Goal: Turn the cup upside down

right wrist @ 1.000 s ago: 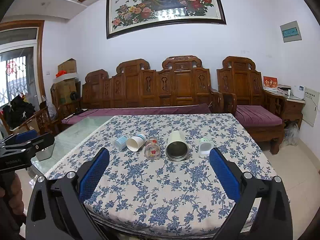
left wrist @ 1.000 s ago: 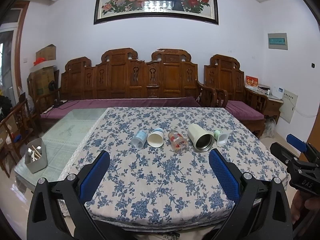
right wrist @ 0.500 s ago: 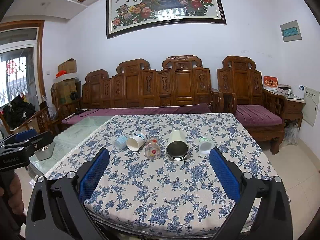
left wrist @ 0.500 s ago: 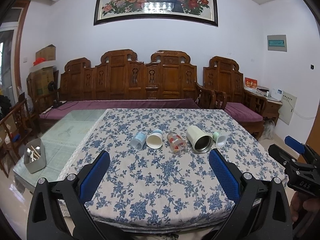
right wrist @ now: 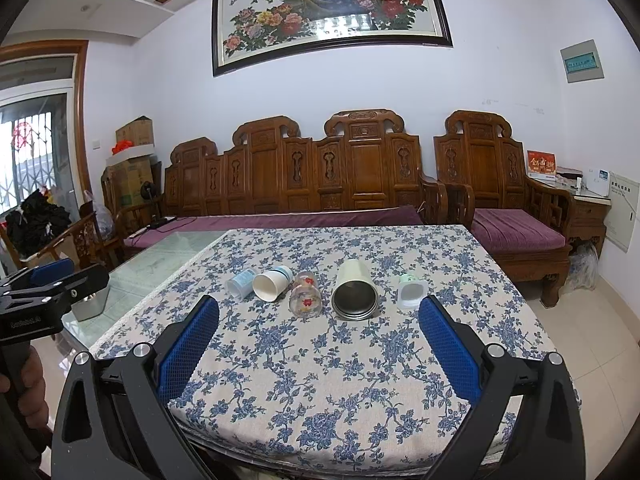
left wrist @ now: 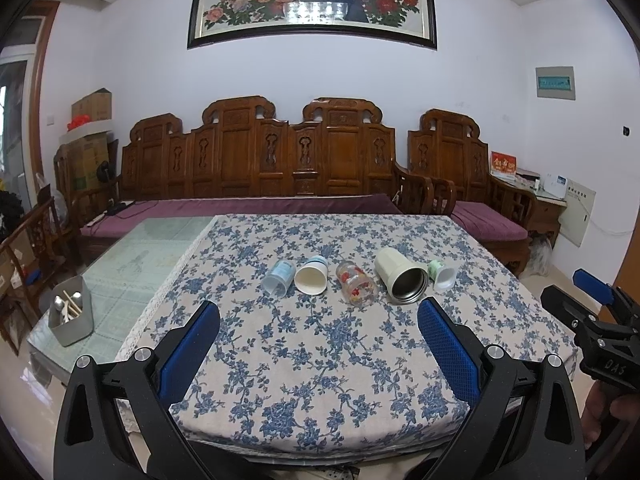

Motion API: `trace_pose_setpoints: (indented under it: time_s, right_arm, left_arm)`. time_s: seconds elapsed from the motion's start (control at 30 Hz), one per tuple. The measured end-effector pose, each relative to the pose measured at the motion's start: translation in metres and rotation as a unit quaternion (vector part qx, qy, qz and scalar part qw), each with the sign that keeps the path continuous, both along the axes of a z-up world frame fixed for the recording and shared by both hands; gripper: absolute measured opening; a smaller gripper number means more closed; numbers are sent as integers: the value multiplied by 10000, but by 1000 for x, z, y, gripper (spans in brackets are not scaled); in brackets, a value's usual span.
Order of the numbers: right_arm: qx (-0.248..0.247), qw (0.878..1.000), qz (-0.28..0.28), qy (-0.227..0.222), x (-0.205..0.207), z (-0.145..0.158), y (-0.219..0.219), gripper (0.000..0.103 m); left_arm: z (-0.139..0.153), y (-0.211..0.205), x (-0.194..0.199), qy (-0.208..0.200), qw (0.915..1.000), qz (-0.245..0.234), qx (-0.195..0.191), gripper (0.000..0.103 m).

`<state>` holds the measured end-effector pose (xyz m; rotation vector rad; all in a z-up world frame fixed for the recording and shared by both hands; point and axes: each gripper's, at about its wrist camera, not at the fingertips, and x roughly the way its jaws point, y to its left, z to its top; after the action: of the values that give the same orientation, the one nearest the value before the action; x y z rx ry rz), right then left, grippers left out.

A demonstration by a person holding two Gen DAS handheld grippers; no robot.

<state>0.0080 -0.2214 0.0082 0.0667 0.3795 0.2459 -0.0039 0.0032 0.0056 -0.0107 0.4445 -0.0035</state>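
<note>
Several cups lie on their sides in a row on the floral tablecloth (left wrist: pixel 320 344): a pale blue plastic cup (left wrist: pixel 278 277), a white paper cup (left wrist: pixel 311 280), a clear glass with red print (left wrist: pixel 355 289), a large cream steel tumbler (left wrist: pixel 401 281) and a small green-and-white cup (left wrist: pixel 441 275). The same row shows in the right wrist view, with the tumbler (right wrist: pixel 354 291) in the middle. My left gripper (left wrist: pixel 318 322) is open and empty, short of the row. My right gripper (right wrist: pixel 318 322) is open and empty, also short of the row.
A grey metal holder with utensils (left wrist: pixel 72 316) stands on the glass tabletop (left wrist: pixel 132 264) left of the cloth. A carved wooden bench (left wrist: pixel 260 168) and a chair (right wrist: pixel 500 200) stand behind the table. The table's front edge lies just below both grippers.
Both grippers have risen slightly, so the cups sit a little lower in view. No cup has moved.
</note>
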Motion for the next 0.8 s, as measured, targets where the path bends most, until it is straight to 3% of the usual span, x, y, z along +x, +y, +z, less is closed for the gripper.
trace_pose_setpoints:
  time_s: [0.8]
  right_arm:
    - [9,10000,10,55,4,-5,0,101]
  left_arm:
    - [-5,2,5,67,10000,10,12,95]
